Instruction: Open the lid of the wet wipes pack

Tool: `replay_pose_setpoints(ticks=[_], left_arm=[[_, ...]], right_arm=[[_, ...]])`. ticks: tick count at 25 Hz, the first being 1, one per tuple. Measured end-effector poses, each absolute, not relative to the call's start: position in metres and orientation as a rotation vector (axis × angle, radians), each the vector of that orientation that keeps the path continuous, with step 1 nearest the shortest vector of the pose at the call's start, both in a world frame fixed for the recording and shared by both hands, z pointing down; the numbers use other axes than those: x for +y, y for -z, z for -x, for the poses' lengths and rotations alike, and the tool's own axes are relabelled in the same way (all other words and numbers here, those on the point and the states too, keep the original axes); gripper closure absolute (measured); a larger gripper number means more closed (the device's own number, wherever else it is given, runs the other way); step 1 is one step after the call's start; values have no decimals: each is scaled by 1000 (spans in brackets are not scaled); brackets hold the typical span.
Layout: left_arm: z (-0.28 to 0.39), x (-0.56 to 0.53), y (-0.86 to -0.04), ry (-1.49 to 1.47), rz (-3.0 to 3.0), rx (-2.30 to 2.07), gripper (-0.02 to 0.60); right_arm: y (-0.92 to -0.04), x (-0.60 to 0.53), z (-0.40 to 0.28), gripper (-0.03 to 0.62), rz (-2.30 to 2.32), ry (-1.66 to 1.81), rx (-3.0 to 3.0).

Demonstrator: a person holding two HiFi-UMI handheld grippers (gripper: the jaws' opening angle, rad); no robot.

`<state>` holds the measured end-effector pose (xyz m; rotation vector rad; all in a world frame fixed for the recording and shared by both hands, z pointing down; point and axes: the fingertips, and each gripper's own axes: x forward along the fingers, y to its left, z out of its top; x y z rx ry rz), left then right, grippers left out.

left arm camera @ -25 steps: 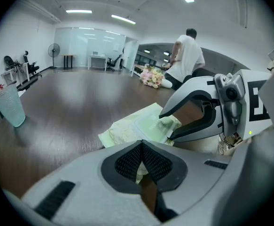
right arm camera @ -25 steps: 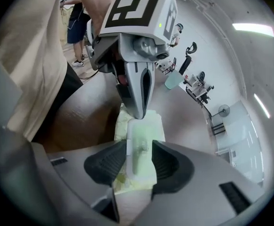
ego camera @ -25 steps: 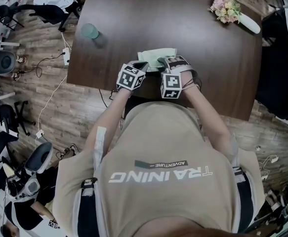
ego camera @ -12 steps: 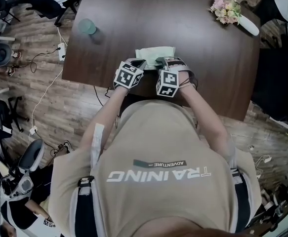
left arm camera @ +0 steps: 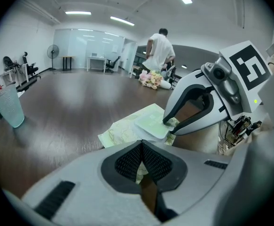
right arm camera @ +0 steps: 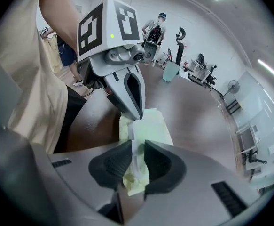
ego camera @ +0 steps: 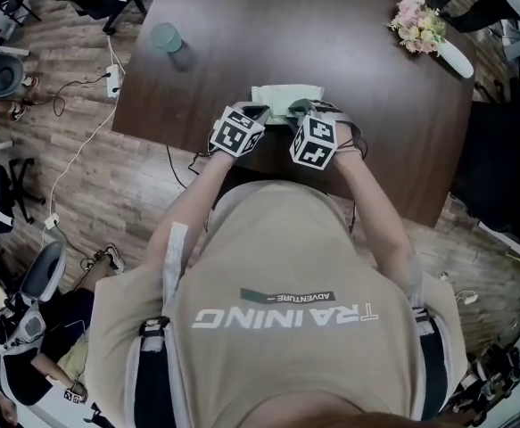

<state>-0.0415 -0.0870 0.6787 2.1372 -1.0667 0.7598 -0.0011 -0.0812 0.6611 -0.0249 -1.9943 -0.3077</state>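
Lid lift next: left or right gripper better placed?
Right. The right gripper straddles an edge of the lid, its jaws closing on it. The left gripper is shut on the near edge of the wet wipes pack, anchoring it, so it should probably hold there.

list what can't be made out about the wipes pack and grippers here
- Left gripper view: the right gripper, its fingers closing round the wet wipes pack's edge, hides whether the lid is lifted.
- Right gripper view: the left gripper covers the pack corner it holds.
- Head view: both marker cubes cover the pack's near edge and all fingers.
- Pack print: too small and blurred.
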Motion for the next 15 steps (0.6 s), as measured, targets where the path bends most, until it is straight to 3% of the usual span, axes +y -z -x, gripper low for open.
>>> replay_pose_setpoints(ticks=[15], left_arm=[[43, -83, -684, -758, -2131, -1066, 572]], right_arm=[[-640, -85, 3, 536, -122, 400, -2096]])
